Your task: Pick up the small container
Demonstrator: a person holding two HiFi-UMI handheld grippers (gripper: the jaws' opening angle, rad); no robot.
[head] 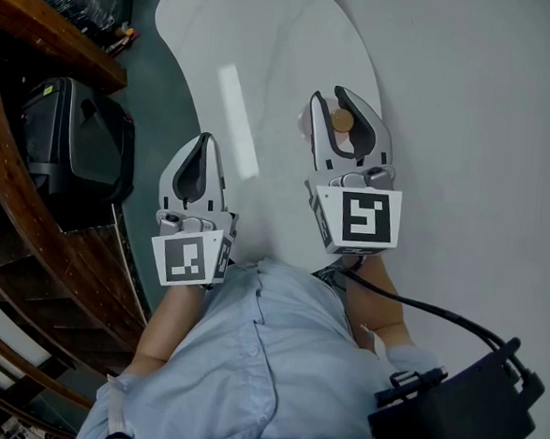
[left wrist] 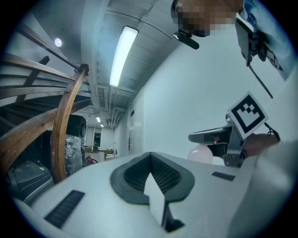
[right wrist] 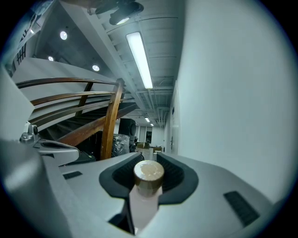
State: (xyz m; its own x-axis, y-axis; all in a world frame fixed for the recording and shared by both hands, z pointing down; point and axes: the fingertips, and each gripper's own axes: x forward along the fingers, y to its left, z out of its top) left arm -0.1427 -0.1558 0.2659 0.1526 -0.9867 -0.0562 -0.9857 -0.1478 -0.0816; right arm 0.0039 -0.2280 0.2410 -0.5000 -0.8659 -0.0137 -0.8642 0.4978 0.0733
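Observation:
The small container (right wrist: 148, 173), a pale pink bottle with a tan cap, stands between the dark pads of my right gripper (right wrist: 150, 159), which is shut on it. In the head view the cap of the container (head: 342, 121) shows between the right gripper's (head: 332, 103) fingers, held in the air before a white surface. My left gripper (head: 204, 141) hangs to the left and a little nearer to the body, its jaws shut with nothing between them. The left gripper view shows its own jaws (left wrist: 151, 179) pressed together, and the right gripper (left wrist: 216, 136) with the pinkish container (left wrist: 201, 153) off to the right.
A curved wooden railing (head: 31, 216) runs along the left, with a black case (head: 74, 144) behind it. A black box (head: 459, 414) with a cable hangs at the lower right by the person's blue shirt (head: 264, 373). A white wall (head: 480, 106) fills the right side.

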